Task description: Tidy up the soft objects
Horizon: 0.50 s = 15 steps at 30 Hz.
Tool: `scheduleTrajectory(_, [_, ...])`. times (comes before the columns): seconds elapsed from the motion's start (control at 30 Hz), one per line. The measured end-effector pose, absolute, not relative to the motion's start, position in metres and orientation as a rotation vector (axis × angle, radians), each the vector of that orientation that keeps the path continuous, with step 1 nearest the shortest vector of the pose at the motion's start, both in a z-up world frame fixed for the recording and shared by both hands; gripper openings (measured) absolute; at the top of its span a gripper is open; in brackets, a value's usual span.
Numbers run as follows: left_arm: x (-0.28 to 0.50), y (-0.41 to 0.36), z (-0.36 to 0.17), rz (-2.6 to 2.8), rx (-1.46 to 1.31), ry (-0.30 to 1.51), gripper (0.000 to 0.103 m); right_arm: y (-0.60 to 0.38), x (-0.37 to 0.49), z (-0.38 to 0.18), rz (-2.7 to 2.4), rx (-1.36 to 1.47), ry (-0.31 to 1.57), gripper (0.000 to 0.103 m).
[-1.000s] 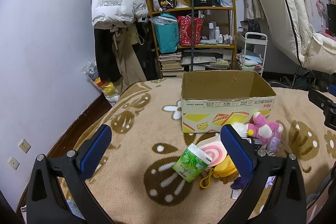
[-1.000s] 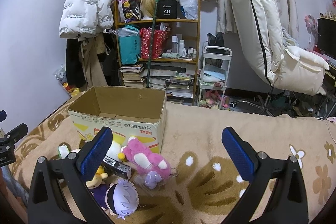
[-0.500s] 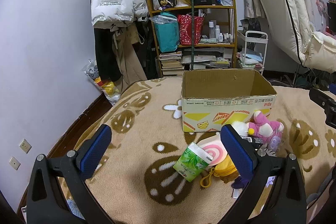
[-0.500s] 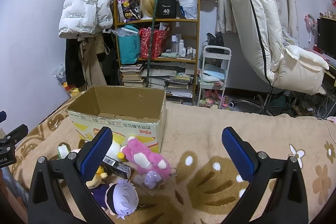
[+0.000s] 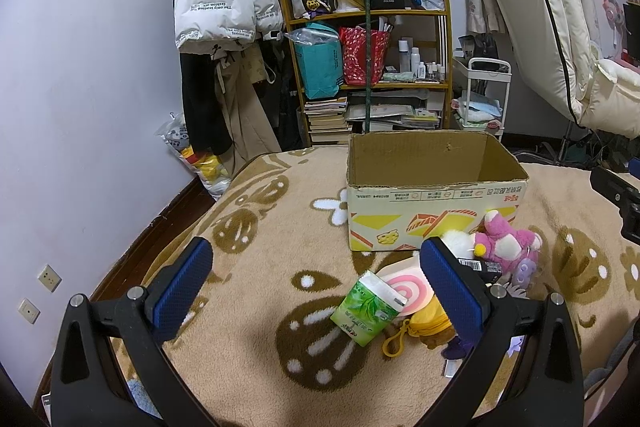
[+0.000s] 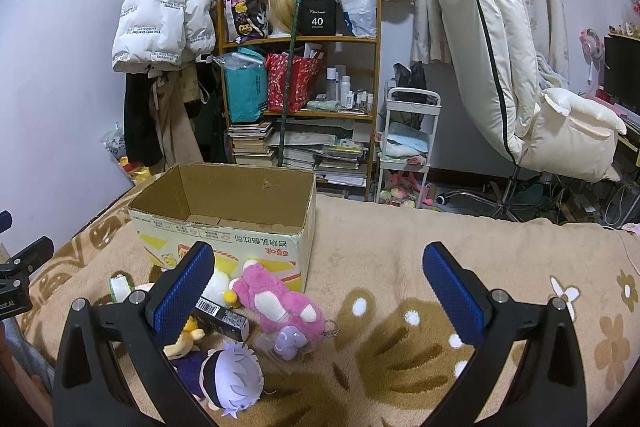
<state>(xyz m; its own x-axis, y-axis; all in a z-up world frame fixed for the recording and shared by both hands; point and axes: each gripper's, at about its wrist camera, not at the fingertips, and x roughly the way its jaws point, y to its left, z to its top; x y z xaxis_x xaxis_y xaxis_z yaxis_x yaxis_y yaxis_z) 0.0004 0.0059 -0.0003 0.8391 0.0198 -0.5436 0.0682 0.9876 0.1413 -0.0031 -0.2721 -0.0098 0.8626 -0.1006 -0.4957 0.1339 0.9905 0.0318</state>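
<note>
The left gripper [image 5: 316, 287] was held above the flower-patterned blanket [image 5: 248, 227] with its jaws spread wide and nothing between them. The right gripper [image 6: 320, 291] was likewise held wide open and empty over the same blanket [image 6: 400, 247].

Nearest in the right wrist view, a plush doll with pale lilac hair [image 6: 230, 379] was seen lying by the left finger, with a small purple keychain figure [image 6: 290, 339] just beside it. A black barcoded box [image 6: 222, 313] lay against a pink plush toy [image 6: 276, 303], and a white plush [image 6: 218, 281] was partly hidden behind the finger.

In the left wrist view, a green tissue pack [image 5: 368, 311] was seen lying on the blanket, touching a pink-and-white swirl cushion [image 5: 404, 285]. A yellow pouch with a loop [image 5: 424, 325] lay just beside both. The pink plush toy [image 5: 504, 241] was seen resting close against the front wall of the cardboard box.

The open cardboard box [image 5: 436, 203] stood upright on the blanket behind the toys; only its bare inner walls were visible.

Farther back, a wooden shelf [image 6: 300, 115] crowded with bags, bottles and books was seen against the wall, a white puffer jacket [image 6: 160, 23] hung to its left, and a cream reclining chair [image 6: 512, 67] stood to its right.
</note>
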Motion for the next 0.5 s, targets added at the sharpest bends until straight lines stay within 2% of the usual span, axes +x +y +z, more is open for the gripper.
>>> scheduleTrajectory(0.5, [0.0007,0.0068,-0.0019,-0.025,0.159,0.577,0.102,-0.2723,-0.0033,-0.01,-0.124,0.066,0.516,0.103])
